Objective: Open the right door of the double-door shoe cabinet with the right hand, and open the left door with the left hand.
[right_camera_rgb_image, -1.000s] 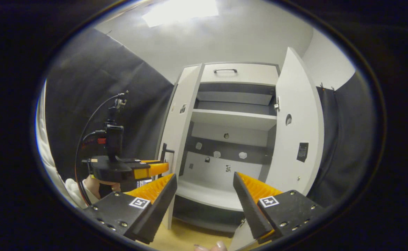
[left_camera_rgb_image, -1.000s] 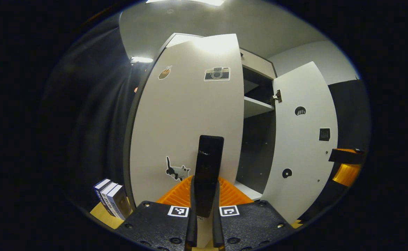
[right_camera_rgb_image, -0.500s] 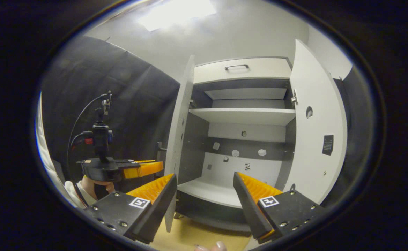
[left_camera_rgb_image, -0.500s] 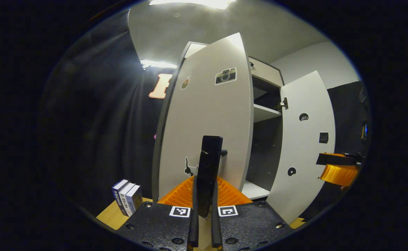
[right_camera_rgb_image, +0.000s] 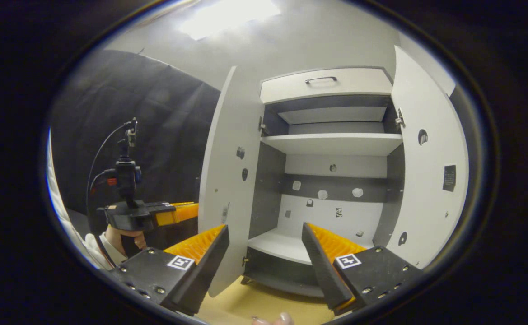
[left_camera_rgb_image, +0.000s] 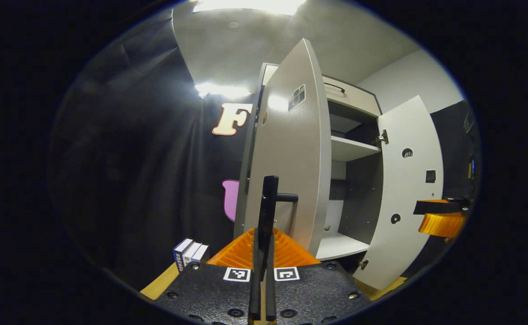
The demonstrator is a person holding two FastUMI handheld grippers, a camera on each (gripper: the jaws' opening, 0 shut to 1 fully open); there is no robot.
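The white shoe cabinet (right_camera_rgb_image: 331,144) stands with both doors swung out. In the left gripper view, the left door (left_camera_rgb_image: 291,153) shows almost edge-on, and my left gripper (left_camera_rgb_image: 264,234) is shut on its black bar handle (left_camera_rgb_image: 269,198). The right door (left_camera_rgb_image: 406,198) hangs wide open, with my right gripper (left_camera_rgb_image: 440,216) beside it. In the right gripper view, my right gripper (right_camera_rgb_image: 266,253) is open and holds nothing, in front of the cabinet's lower shelf. The left door (right_camera_rgb_image: 227,180) and right door (right_camera_rgb_image: 431,171) flank the opening. A hand holds the left gripper (right_camera_rgb_image: 155,214) left of the left door.
A drawer (right_camera_rgb_image: 327,85) with a dark handle tops the cabinet. Several books (left_camera_rgb_image: 190,255) stand on the wooden floor (right_camera_rgb_image: 264,302) left of the cabinet. Black cloth hangs on both sides. A cable runs from the left gripper's camera mount (right_camera_rgb_image: 126,174).
The left door has swung farther open, from facing the left camera to nearly edge-on, with my left gripper still on its handle. The right gripper stays open, and its view has shifted slightly.
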